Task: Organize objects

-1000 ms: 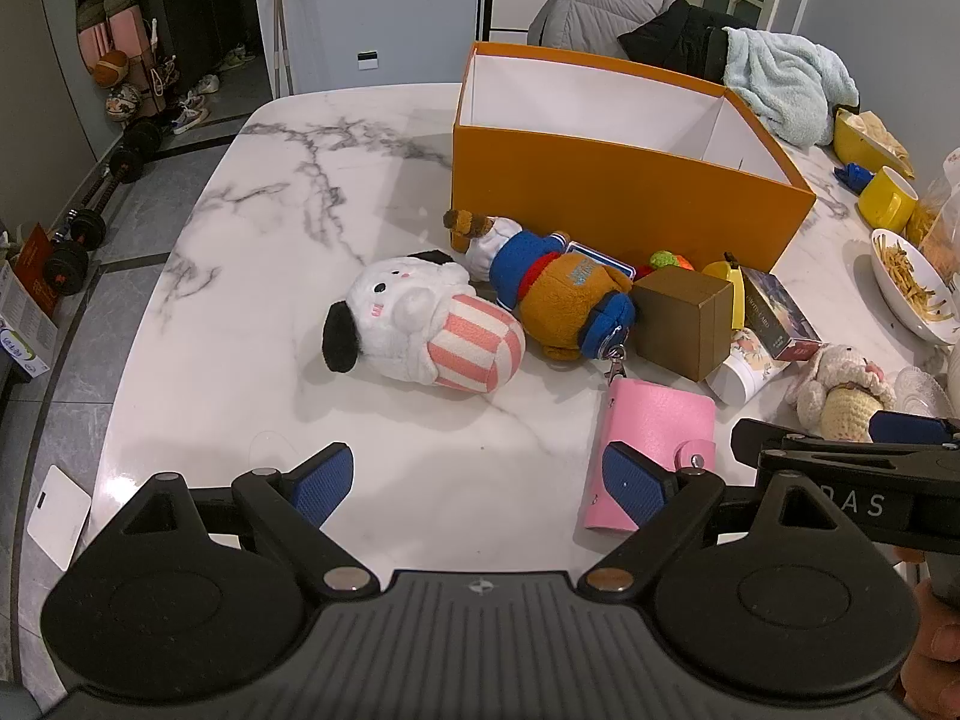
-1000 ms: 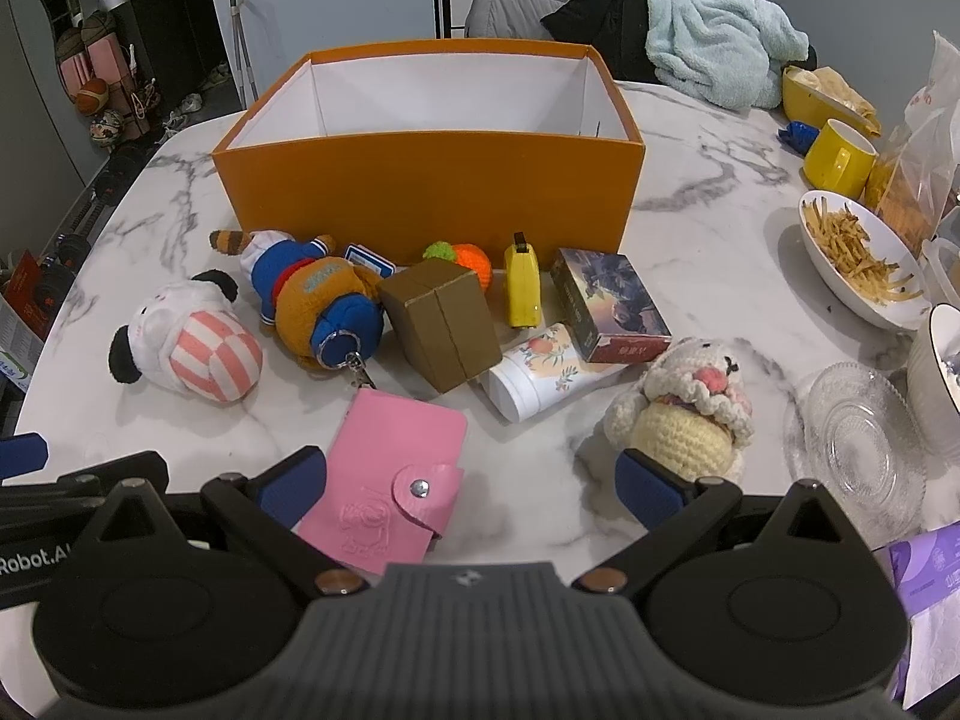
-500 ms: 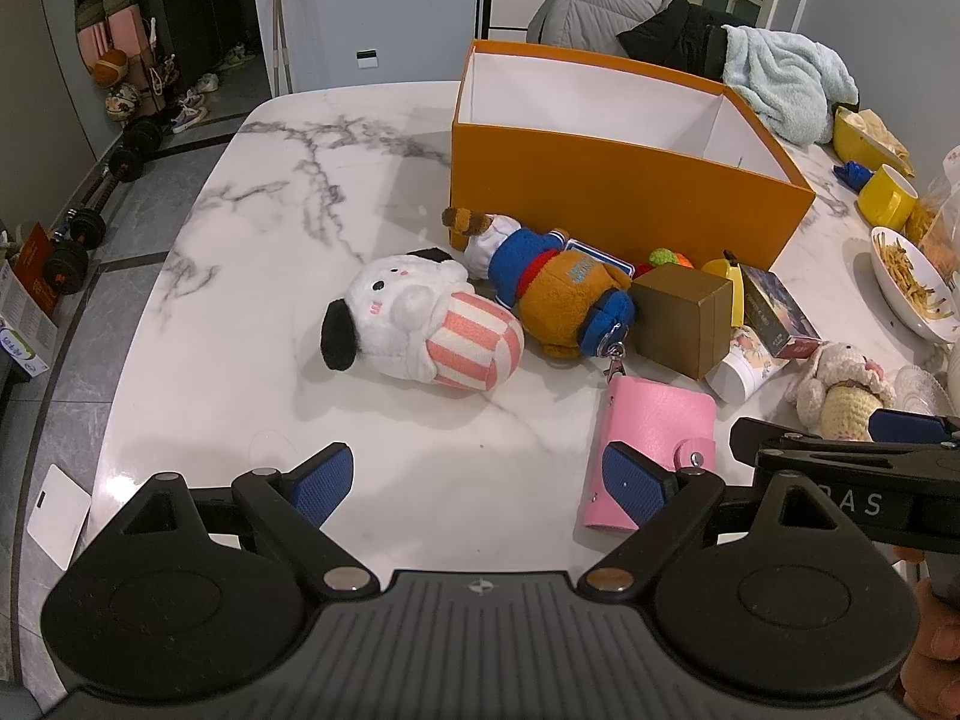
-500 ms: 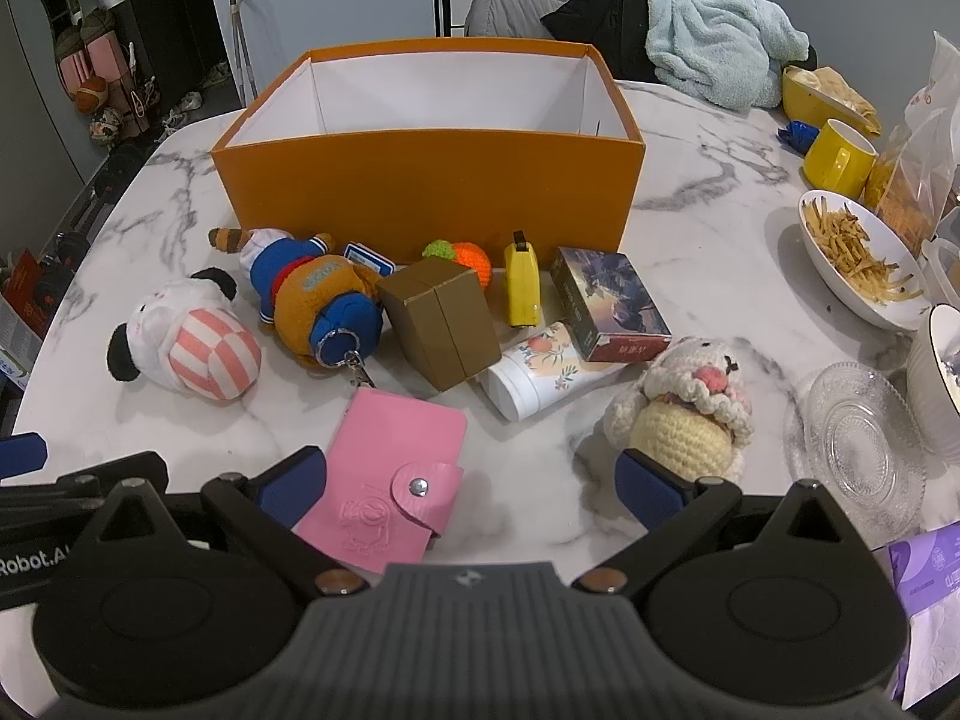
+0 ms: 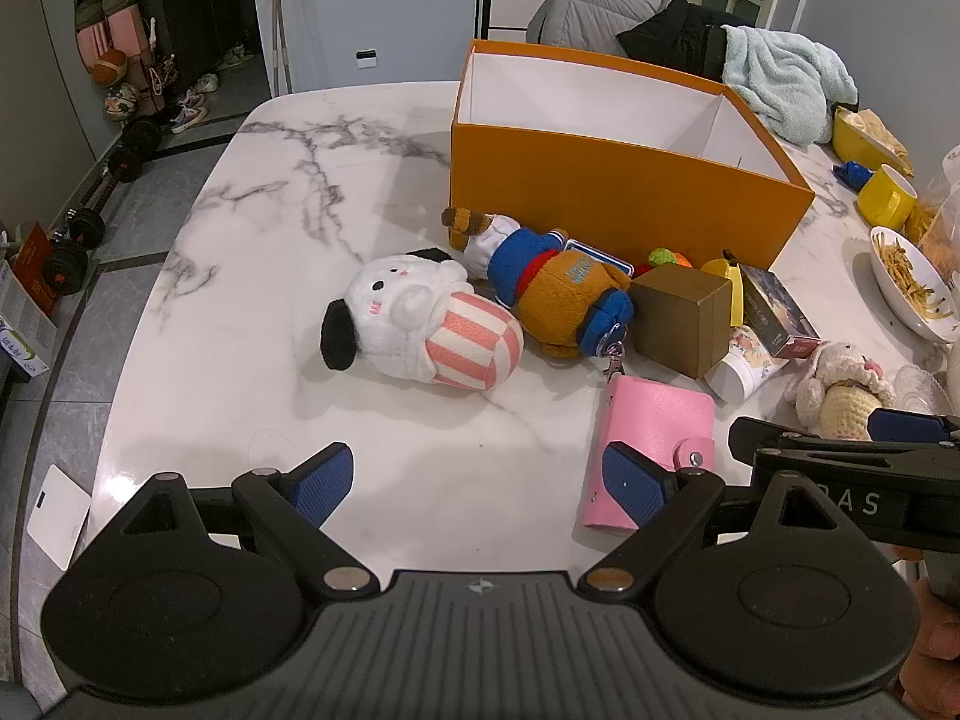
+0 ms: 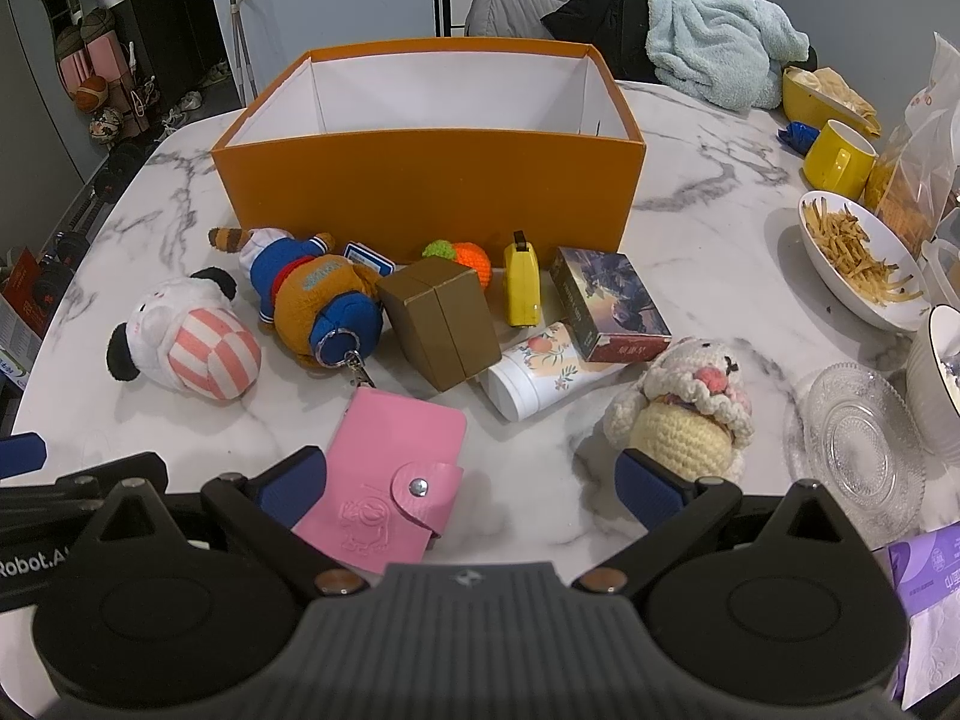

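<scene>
**Both grippers hover open over a cluttered marble table**

The marble table (image 6: pixel 708 222) carries an orange box (image 6: pixel 429 192), open-topped and white inside; no contents show in either view. The right wrist view alone shows the table's far right side: a white bowl (image 6: pixel 840 291) of thin fried strips, a clear glass dish (image 6: pixel 858 450) with nothing in it, and a yellow mug (image 6: pixel 837 163). The left wrist view alone shows the floor at left, with dumbbells (image 5: pixel 72 252) and basketballs (image 5: pixel 117 99).

In front of the box lie the loose things: a white plush dog (image 5: pixel 414 324) in striped pink, a brown plush in blue clothes (image 5: pixel 558 294) touching it, a brown cardboard cube (image 6: pixel 441 324), a dark card box (image 6: pixel 609 303), a white floral tube (image 6: pixel 540 372), a crocheted bunny (image 6: pixel 684 414), a pink card wallet (image 6: pixel 384 480), a yellow tape measure (image 6: pixel 521 288) and a small crocheted orange (image 6: pixel 465 258).

The left gripper (image 5: pixel 474 480) has its jaws spread wide above bare marble, holding nothing. The right gripper (image 6: pixel 471 492) is likewise spread wide, empty, its left pad (image 6: pixel 291 495) just beside the wallet and its right pad (image 6: pixel 651 489) near the bunny.
</scene>
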Motion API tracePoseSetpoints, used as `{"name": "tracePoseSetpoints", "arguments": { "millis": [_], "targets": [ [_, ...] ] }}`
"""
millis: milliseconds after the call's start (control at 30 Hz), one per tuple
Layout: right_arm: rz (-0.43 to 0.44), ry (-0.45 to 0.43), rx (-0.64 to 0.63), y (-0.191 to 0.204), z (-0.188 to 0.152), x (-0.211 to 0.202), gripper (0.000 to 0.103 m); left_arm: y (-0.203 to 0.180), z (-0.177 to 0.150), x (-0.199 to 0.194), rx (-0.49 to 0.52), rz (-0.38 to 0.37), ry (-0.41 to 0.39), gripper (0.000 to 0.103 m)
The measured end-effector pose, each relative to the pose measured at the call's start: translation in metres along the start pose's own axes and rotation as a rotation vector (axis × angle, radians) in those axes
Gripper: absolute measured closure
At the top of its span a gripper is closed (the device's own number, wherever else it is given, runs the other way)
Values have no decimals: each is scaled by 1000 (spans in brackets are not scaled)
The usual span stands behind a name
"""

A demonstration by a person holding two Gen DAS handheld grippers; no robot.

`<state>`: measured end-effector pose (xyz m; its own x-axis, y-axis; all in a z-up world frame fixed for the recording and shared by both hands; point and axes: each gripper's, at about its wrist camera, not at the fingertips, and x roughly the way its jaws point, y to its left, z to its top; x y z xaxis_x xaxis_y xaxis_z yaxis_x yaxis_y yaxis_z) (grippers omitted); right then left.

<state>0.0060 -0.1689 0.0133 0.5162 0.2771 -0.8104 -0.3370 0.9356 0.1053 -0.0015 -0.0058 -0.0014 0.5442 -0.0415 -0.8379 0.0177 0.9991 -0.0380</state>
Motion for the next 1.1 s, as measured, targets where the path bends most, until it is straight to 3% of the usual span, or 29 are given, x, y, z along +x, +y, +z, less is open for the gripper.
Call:
{"name": "tracePoseSetpoints", "arguments": {
  "millis": [733, 1100],
  "targets": [
    [10, -88, 11, -10, 13, -14, 1, -9, -4, -6, 43, -29, 9, 0],
    [77, -104, 55, -33, 30, -19, 1, -6, 13, -17, 66, -130, 55, 0]
  ]
}}
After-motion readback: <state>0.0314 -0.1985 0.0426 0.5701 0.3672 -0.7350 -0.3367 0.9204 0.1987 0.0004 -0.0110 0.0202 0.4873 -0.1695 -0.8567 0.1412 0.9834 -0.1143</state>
